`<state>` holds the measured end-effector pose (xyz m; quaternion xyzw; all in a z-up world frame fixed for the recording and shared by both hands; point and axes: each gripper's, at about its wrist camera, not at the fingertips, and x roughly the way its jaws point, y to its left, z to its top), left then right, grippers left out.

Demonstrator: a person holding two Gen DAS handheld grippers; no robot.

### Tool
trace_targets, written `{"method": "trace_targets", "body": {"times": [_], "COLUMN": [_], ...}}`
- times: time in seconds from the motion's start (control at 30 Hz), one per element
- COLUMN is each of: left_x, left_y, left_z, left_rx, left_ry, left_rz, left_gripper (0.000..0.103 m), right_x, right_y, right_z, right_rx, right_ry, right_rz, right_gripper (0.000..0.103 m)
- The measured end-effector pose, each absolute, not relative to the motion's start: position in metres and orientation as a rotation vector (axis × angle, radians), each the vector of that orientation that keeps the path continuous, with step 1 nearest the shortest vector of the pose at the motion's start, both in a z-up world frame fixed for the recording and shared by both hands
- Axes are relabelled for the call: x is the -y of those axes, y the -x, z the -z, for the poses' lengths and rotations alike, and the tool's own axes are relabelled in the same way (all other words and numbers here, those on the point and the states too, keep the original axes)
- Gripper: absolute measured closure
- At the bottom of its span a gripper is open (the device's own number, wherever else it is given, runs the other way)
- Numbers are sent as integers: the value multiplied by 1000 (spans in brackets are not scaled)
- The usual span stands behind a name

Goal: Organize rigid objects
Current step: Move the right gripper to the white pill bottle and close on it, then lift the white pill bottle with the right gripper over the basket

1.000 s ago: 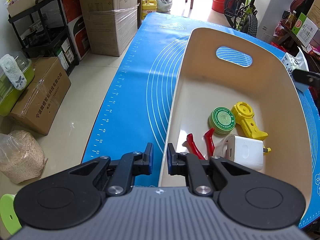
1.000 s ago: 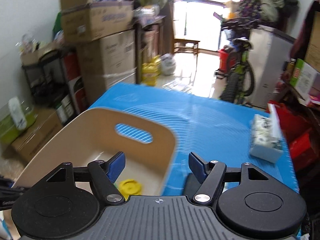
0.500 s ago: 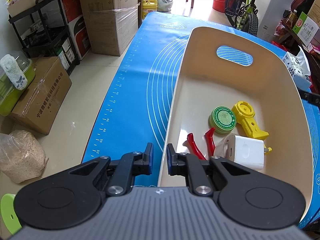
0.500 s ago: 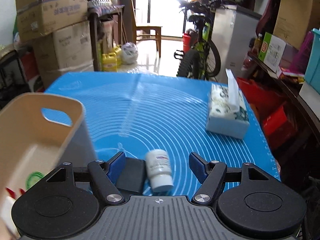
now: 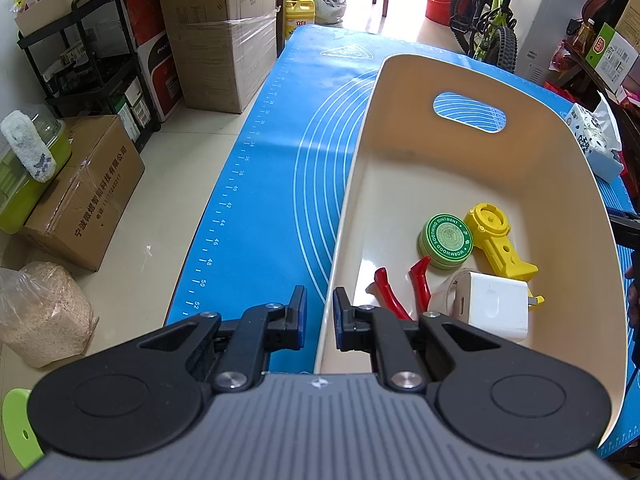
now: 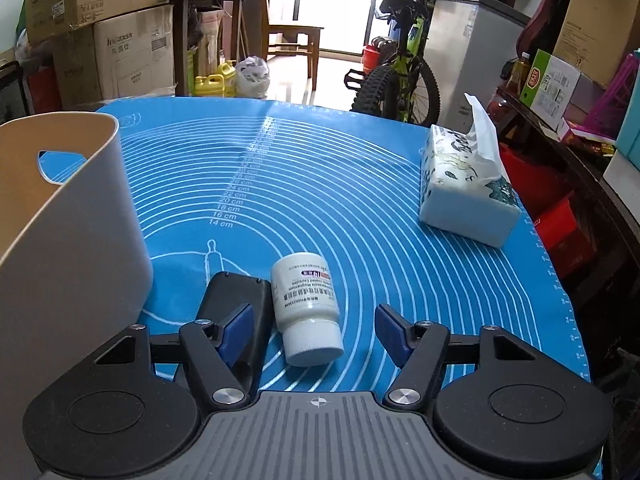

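On the blue-matted bench, the left gripper (image 5: 318, 318) clenched the cream plastic bin's rim (image 5: 334, 248), steadying it; the right gripper (image 6: 316, 334), its fingers just narrowing, bracketed the toppled white pill bottle (image 6: 306, 304) without touching it.

You have one bin (image 5: 560, 152): one green tin (image 5: 446, 241), one yellow part (image 5: 496, 240), one white charger (image 5: 494, 310), seemingly one red-handled tool (image 5: 400, 288). On the counter: one white bottle (image 6: 306, 302), one black case (image 6: 236, 296), one tissue pack (image 6: 464, 188).
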<state>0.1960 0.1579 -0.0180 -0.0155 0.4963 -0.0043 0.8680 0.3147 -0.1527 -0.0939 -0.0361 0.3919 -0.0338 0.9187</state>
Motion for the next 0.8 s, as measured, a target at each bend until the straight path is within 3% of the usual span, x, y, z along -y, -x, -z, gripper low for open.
{"method": "trace_targets", "body": {"times": [0.2,0.23,0.27,0.8], "left_x": [-158,-157,-157,-157], "left_y": [-196,-196,-196,-196], "left_z": [18,18,17,16], "left_rx": [-1039,-1038,-1039,-1037], "left_ry": [31,29,28,30], "left_rz": [9,9,9,10], "left_gripper": [87,87,87,87], "right_x": [148,146,145,146], "right_y": [-322,-321,-320,-289], "right_z": [99,99,99,70], "right_rx": [-807,-805,-802,-725], "right_ry": [106,118,127,107], "right_rz": [38,35,35,69], "right_gripper": [46,57,59,60]}}
